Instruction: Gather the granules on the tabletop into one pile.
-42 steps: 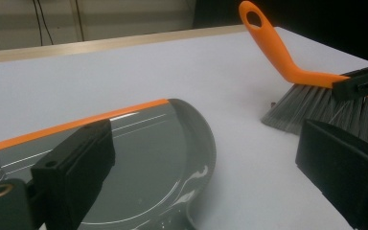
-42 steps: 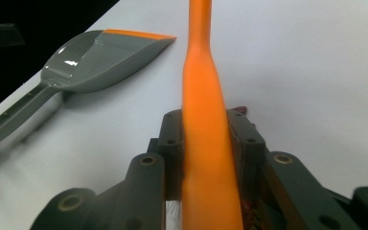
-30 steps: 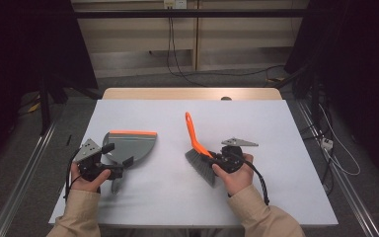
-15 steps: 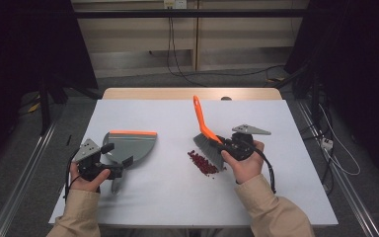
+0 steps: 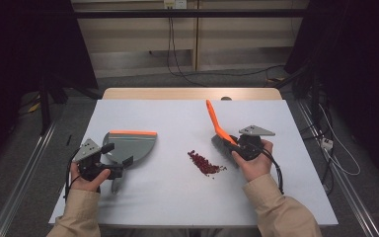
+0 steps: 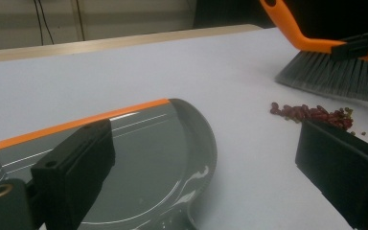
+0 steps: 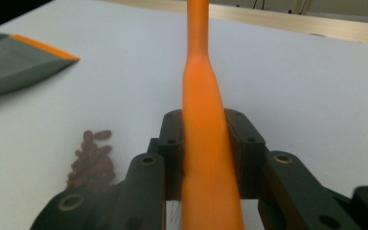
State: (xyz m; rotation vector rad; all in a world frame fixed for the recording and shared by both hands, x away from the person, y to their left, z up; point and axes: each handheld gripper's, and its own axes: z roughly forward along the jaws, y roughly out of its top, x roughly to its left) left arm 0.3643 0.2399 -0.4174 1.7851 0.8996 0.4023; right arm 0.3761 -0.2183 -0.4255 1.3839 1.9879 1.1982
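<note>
A grey dustpan (image 5: 133, 144) with an orange front lip lies flat on the white table (image 5: 177, 207) at the left. My left gripper (image 5: 117, 154) stands at its rear. In the left gripper view the gripper (image 6: 206, 163) has its jaws wide apart over the dustpan (image 6: 139, 163), pressing on nothing. A small pile of red beans (image 5: 205, 163) lies at the table's middle. To its right, my right gripper (image 5: 228, 141) is shut on the orange handle of a brush (image 5: 213, 117), whose grey bristles (image 6: 328, 76) hang just beyond the beans (image 6: 311, 114). The brush handle (image 7: 206, 124) is clamped between both pads.
A tan wooden strip (image 5: 192, 93) borders the table's far edge. Cables (image 5: 177, 64) trail over the floor behind it, and metal rails (image 5: 24, 173) run along the floor on both sides. Bare table surface lies between the dustpan and the beans.
My right gripper has carried the brush to the right, off the spot where it rested, and the pile of red beans now shows. The left gripper and dustpan have stayed put.
</note>
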